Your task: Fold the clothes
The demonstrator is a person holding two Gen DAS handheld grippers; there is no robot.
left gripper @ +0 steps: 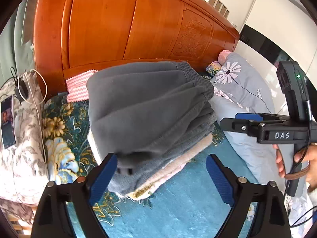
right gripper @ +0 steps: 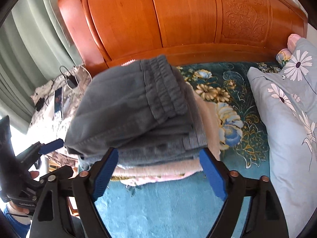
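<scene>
On the bed [right gripper: 178, 208] in front of the headboard [right gripper: 188, 19] sits my stack of folded clothes [right gripper: 158, 154], grey trousers [right gripper: 126, 107] on top. My left hand-held gripper [left gripper: 160, 176] and right hand-held gripper [right gripper: 160, 170] are both spread, holding nothing. Folding looks finished here; next I'd judge squaring the stack or fetching another garment.

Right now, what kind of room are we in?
Most likely a bedroom: a carved wooden headboard, a floral pillow and a blue bedspread holding the stack of folded clothes.
</scene>
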